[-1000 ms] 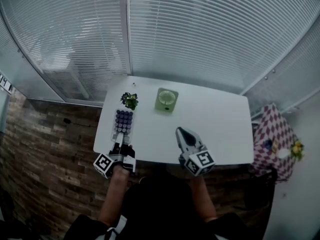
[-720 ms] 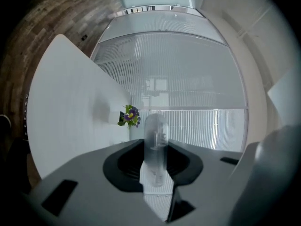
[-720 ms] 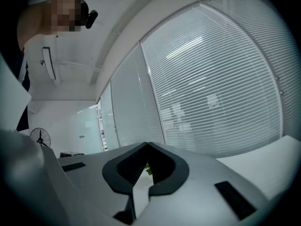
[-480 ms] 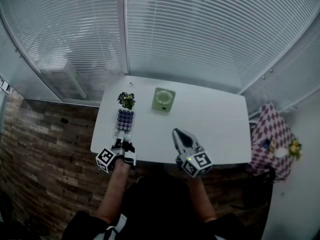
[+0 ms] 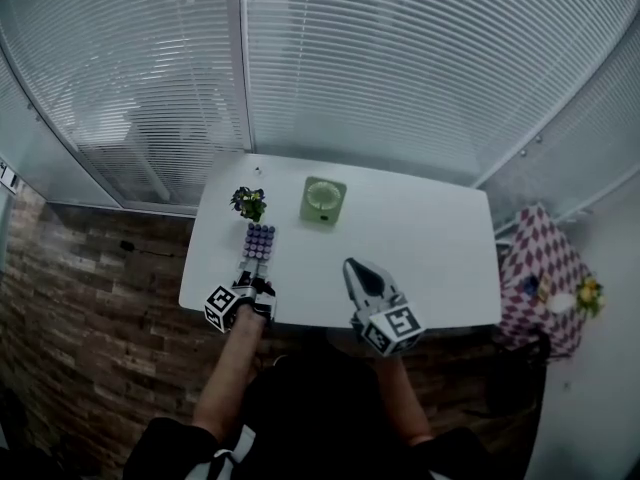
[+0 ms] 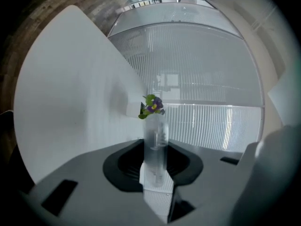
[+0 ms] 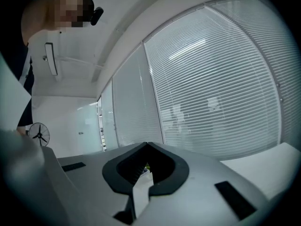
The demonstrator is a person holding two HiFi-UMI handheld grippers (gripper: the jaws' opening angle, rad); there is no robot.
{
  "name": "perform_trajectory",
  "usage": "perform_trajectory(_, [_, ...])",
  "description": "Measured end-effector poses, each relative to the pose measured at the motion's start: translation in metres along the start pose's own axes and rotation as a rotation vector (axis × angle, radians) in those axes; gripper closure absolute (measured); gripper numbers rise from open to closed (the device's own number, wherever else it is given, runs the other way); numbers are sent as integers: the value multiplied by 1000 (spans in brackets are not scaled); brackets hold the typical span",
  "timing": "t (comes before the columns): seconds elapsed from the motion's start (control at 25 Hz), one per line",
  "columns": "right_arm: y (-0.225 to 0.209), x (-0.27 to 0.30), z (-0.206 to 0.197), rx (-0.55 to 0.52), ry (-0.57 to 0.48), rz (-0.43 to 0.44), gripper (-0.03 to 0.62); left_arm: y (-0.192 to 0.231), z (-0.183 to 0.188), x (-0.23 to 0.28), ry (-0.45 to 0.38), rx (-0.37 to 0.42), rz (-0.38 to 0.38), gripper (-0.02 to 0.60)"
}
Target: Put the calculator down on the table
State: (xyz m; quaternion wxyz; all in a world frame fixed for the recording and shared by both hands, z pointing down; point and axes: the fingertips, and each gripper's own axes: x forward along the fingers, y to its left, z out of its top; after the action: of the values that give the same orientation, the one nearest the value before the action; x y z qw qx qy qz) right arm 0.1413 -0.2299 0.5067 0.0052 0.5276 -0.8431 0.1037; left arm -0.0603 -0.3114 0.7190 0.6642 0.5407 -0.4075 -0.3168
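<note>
The calculator (image 5: 258, 240), white with purple keys, lies lengthwise over the left part of the white table (image 5: 430, 248), just in front of a small potted plant (image 5: 247, 203). My left gripper (image 5: 252, 271) is shut on its near end. In the left gripper view the calculator (image 6: 155, 140) shows edge-on between the jaws, pointing at the plant (image 6: 151, 106). Whether it touches the tabletop I cannot tell. My right gripper (image 5: 356, 268) hovers over the table's front middle, shut and holding nothing; in its own view the right gripper (image 7: 147, 147) has its jaw tips meeting.
A green square object with a round face (image 5: 323, 200) stands at the back of the table beside the plant. A glass wall with blinds runs behind. A brick-patterned surface lies to the left, and a checked cloth (image 5: 535, 278) is at the right.
My left gripper has sunk toward the table with the calculator still held, which now looks smaller and closer to the tabletop. The right gripper has stayed put.
</note>
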Motion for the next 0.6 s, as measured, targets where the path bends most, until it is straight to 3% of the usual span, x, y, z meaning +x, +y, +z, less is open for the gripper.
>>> perform_trajectory(0.24, [0, -10, -2, 1, 17, -18, 588, 27, -5, 19, 45, 47, 32, 480])
perform_trajectory(0.6, [-8, -17, -6, 22, 1, -38, 588, 86, -6, 41, 90, 58, 116, 480])
